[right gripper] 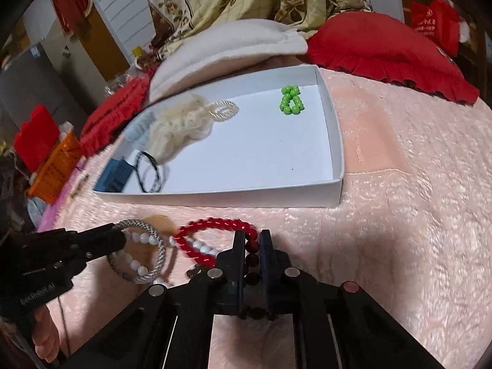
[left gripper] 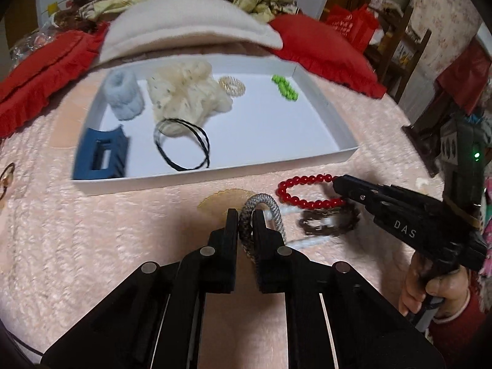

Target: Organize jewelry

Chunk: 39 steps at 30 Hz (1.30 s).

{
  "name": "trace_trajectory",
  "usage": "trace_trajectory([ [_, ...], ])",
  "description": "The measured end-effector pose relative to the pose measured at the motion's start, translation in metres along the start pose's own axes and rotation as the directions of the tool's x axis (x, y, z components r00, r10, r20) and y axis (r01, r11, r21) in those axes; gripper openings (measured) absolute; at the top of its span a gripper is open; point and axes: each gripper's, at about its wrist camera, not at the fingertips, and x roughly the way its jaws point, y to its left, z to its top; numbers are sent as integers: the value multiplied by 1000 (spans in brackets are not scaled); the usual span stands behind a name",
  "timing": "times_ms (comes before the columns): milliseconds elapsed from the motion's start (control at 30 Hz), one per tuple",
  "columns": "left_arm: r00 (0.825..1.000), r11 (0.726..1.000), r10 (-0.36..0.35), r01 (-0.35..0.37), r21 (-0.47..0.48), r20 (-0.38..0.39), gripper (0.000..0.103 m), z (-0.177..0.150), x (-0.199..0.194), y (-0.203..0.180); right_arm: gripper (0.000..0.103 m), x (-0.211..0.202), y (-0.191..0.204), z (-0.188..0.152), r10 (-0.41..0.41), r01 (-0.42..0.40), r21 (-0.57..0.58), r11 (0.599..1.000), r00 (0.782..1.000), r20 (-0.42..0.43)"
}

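On the pink blanket, my left gripper (left gripper: 245, 213) is shut on a grey braided band (left gripper: 261, 204), lifted at one side. The right wrist view shows the left gripper (right gripper: 118, 235) pinching that grey braided band (right gripper: 153, 246) over a white bead bracelet (right gripper: 136, 264). My right gripper (right gripper: 252, 235) is shut on a red bead bracelet (right gripper: 215, 226). From the left it appears as the right gripper (left gripper: 336, 183) at the rim of the red bead bracelet (left gripper: 303, 181). A dark brown bracelet (left gripper: 329, 221) lies beside them. The white box (left gripper: 215, 178) holds several hair items.
In the white box (right gripper: 246, 198) lie a blue claw clip (left gripper: 101, 153), black hair ties (left gripper: 181, 144), a light blue scrunchie (left gripper: 123, 95), a cream scrunchie (left gripper: 187, 95), a pearl ring (left gripper: 232, 86) and green beads (right gripper: 290, 100). Red cushions (left gripper: 326, 49) and a white pillow (left gripper: 190, 27) lie behind.
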Motion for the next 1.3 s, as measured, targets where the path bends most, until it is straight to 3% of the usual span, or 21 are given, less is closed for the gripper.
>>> trace_trajectory([
  [400,998,997,-46,48,-68,35,8,-3,-44,21,9,-64,24,10,23,-20,-33,999,994,104],
  [533,999,991,-12,16,-136,32,8,-18,-47,48,9,-67,33,1,11,-4,-67,998,995,99],
  [767,995,955,93,-101,-278,-40,8,-61,-45,122,9,-69,40,-17,28,-22,-82,996,997,74],
  [1033,984,897,178,-162,-411,0,8,-88,-76,185,9,-62,46,-25,40,-37,-71,997,998,46],
  [1133,990,923,142,-125,-363,19,8,-84,-78,175,9,-57,48,-26,52,-50,-61,997,998,31],
  [1300,996,990,86,-85,-116,5,13,-58,-54,121,9,-51,53,-30,63,-63,-51,997,998,14],
])
